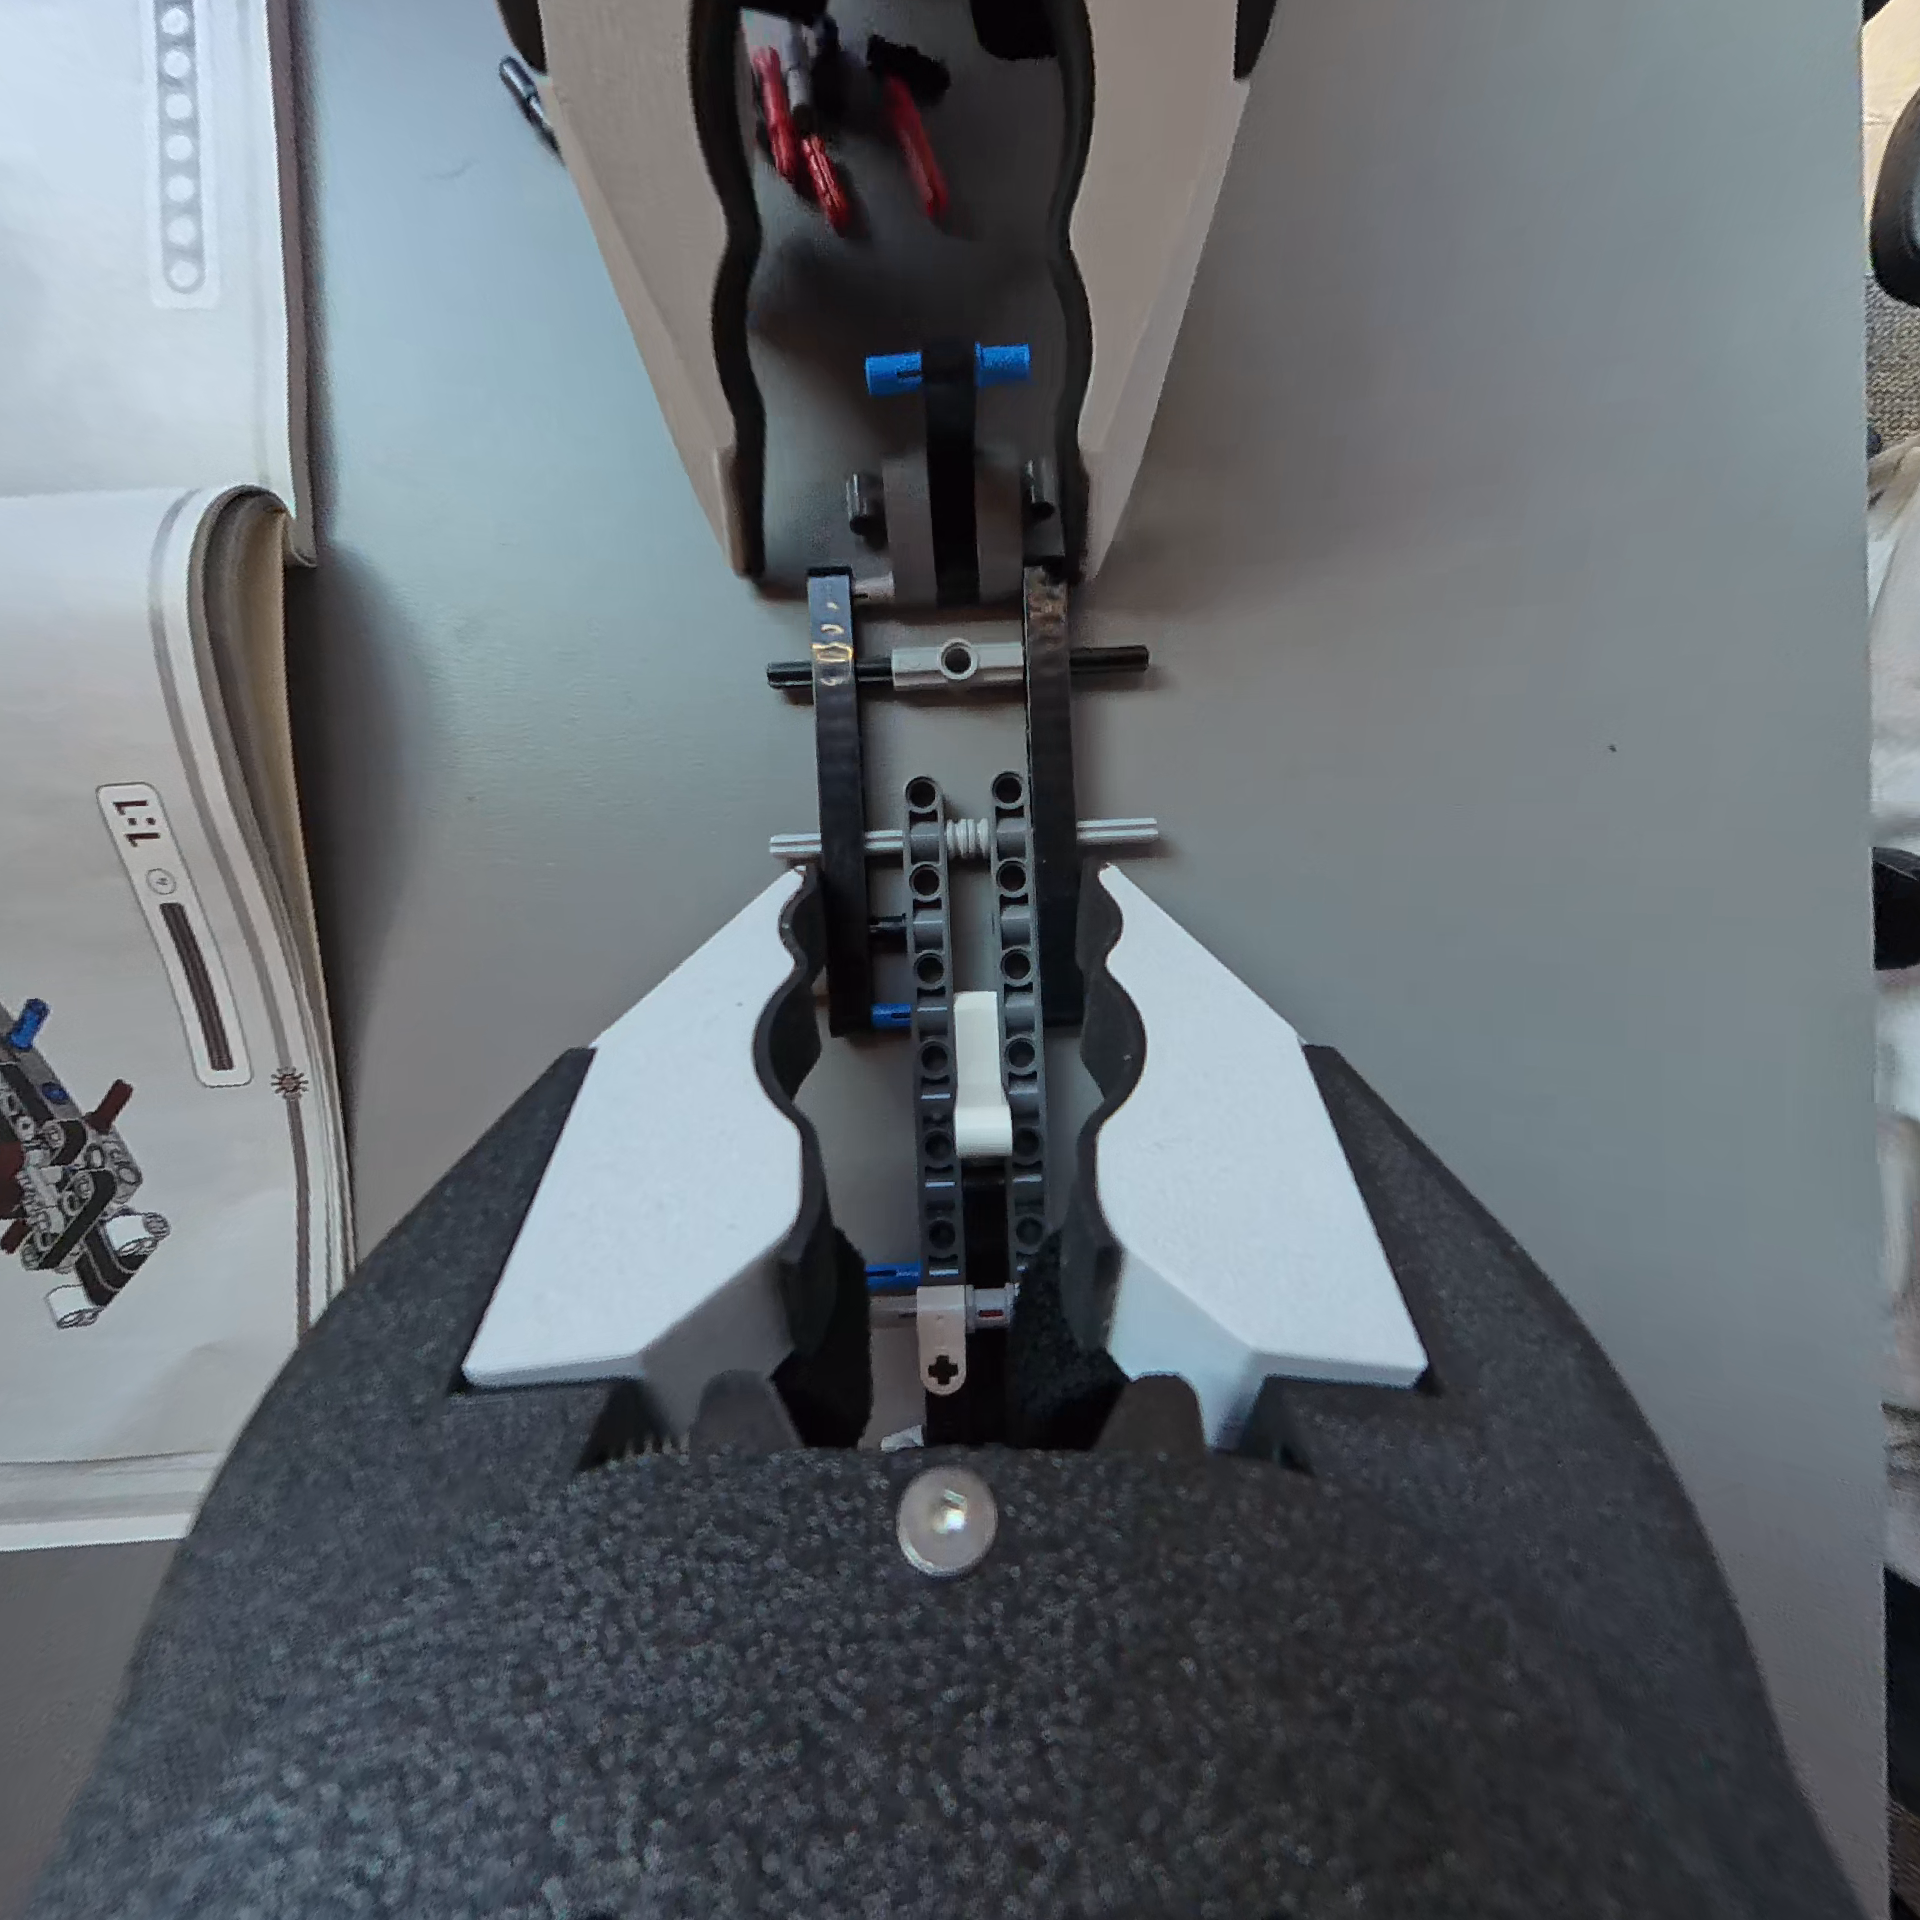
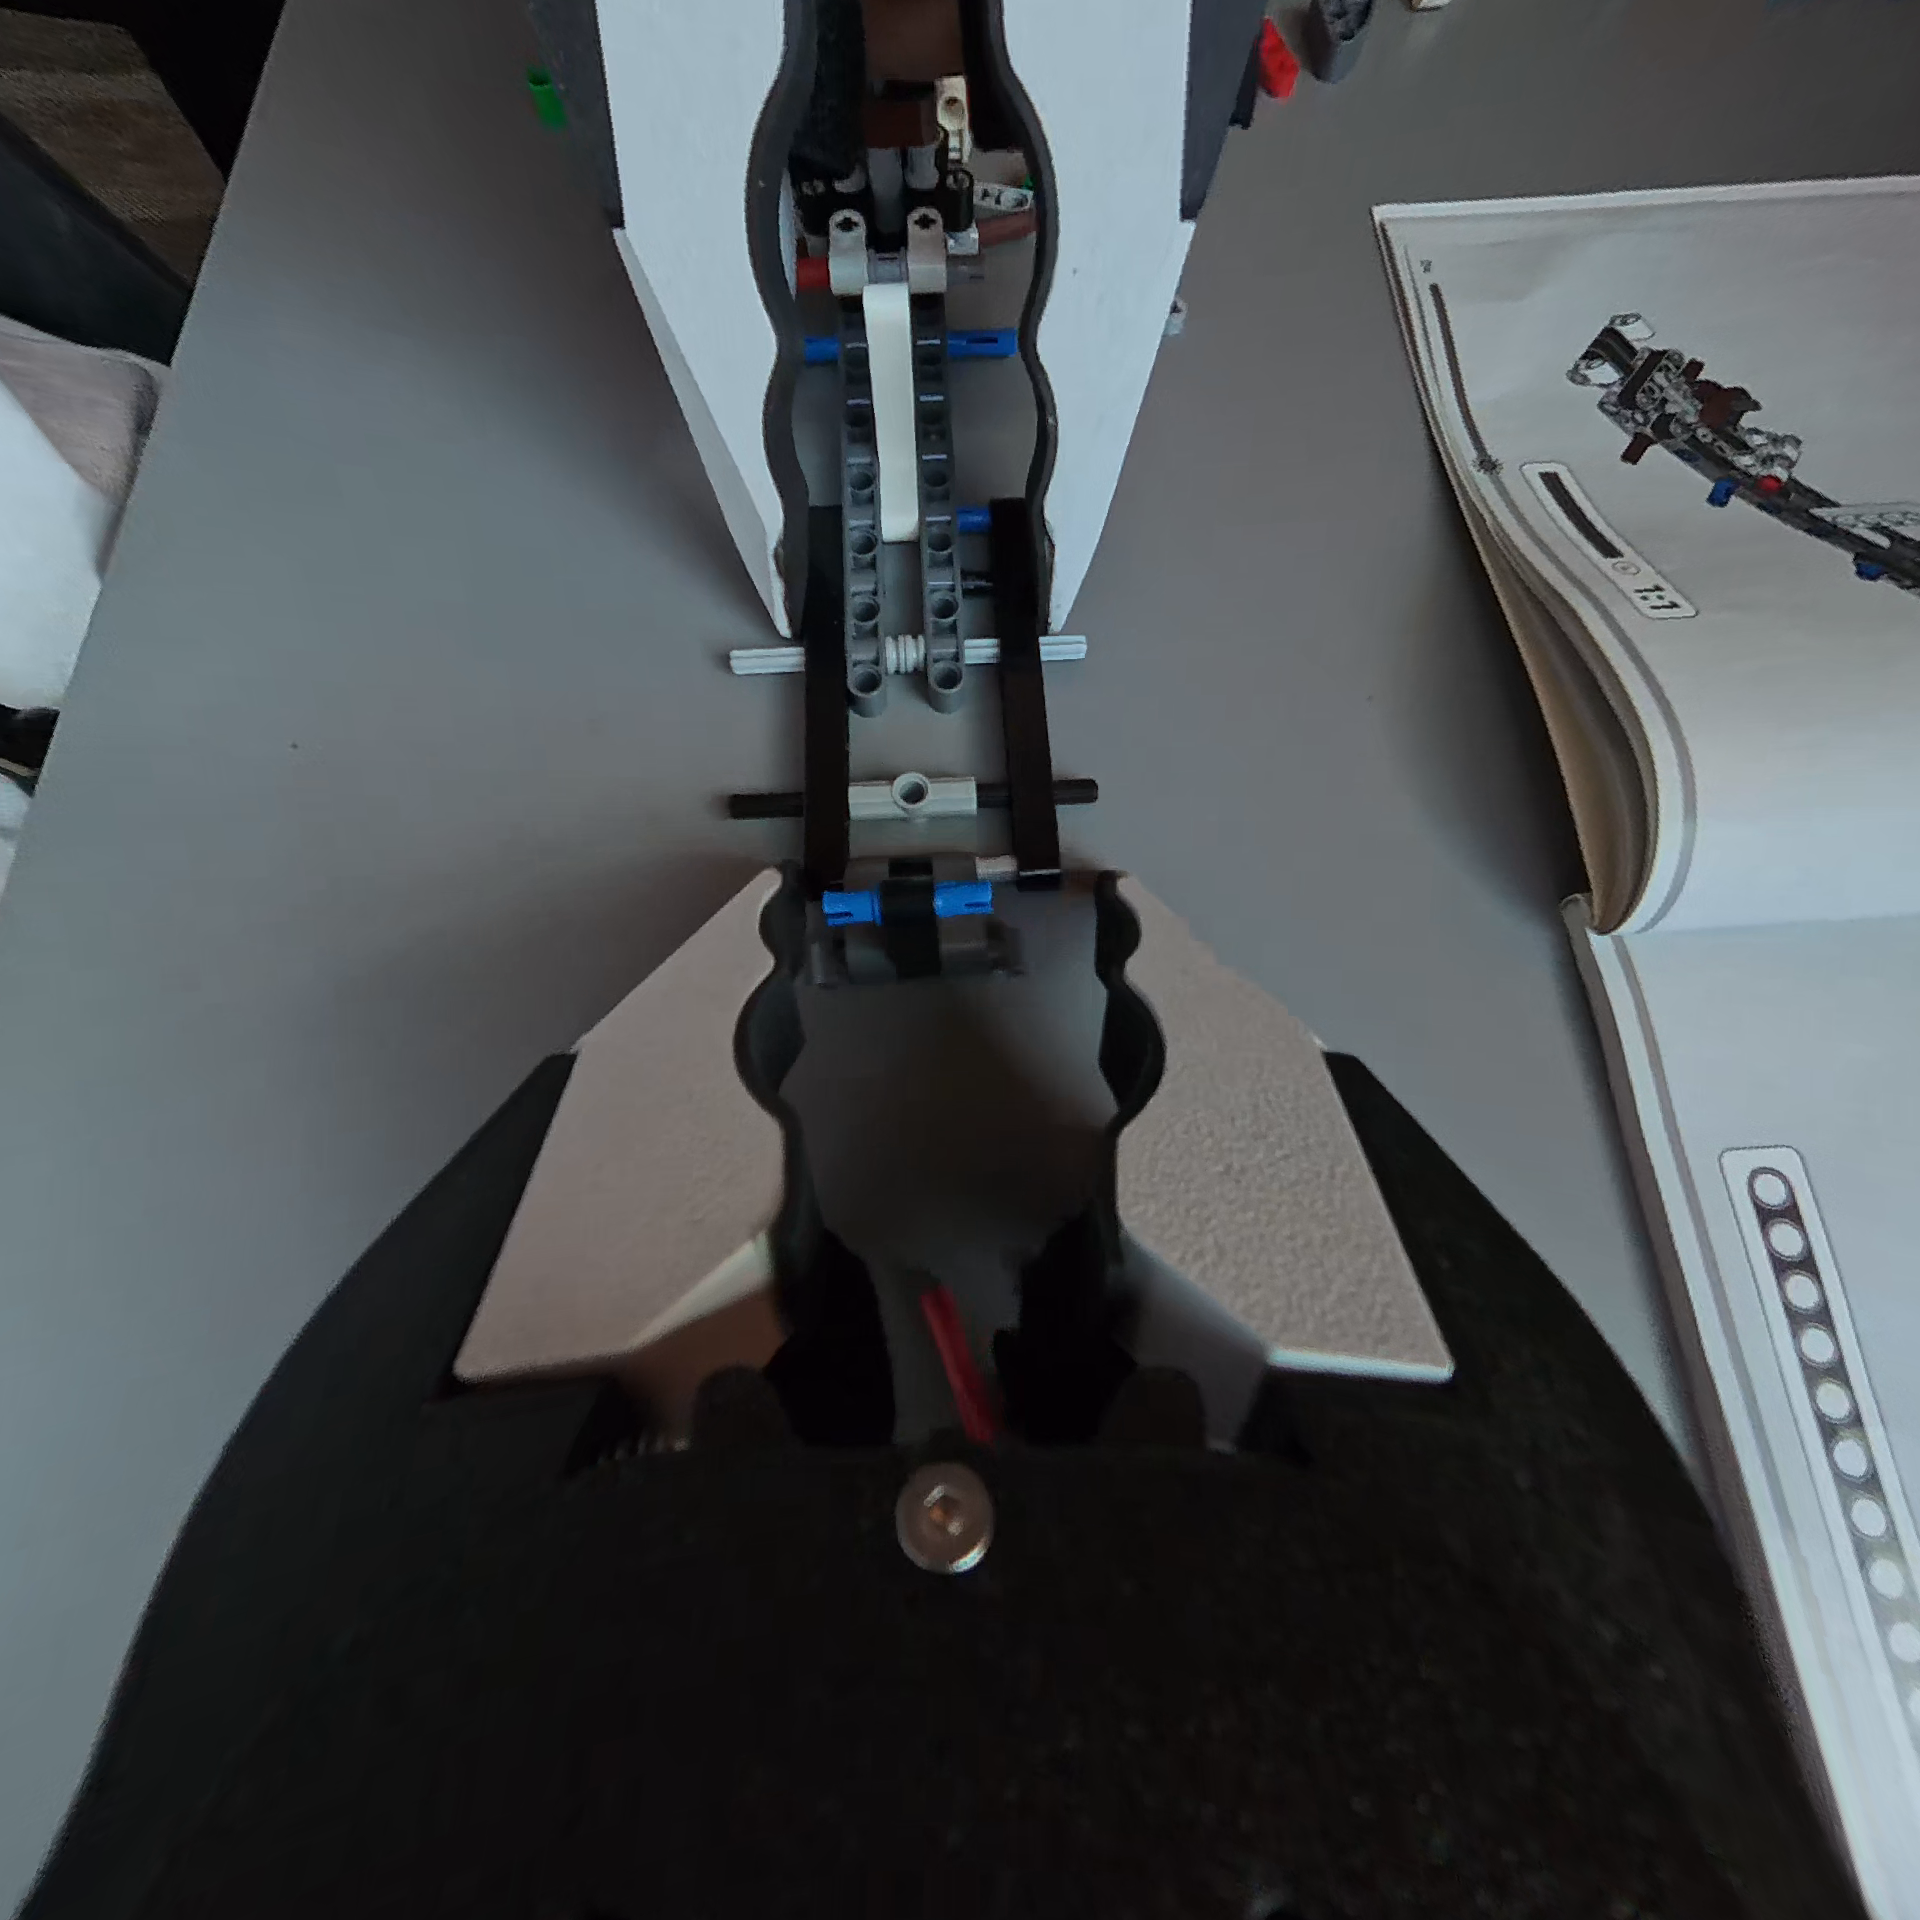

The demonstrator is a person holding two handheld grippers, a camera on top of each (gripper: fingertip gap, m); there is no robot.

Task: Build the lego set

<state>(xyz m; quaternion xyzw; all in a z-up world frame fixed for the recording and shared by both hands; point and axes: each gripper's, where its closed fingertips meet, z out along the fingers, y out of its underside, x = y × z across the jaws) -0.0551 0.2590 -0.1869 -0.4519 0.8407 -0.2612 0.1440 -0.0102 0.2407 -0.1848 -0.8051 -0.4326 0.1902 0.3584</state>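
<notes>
The place looks like a hobby or office desk: a plain grey worktop [image 2: 416, 623] carries an open building-instruction booklet [image 2: 1714, 727], a half-built toy-brick model [image 1: 940, 935] and loose red pieces [image 1: 831, 156], with carpet [image 1: 1891, 353] beyond its edge.

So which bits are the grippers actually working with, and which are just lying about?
In hand: black-and-grey beam assembly, clamped by left gripper, far end between right gripper's open fingers.
Lying about: instruction booklet, red pins, green piece, on the grey table.

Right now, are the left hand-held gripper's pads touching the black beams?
Touching. The left wrist view shows both pads flush against the outer black beams.
</notes>
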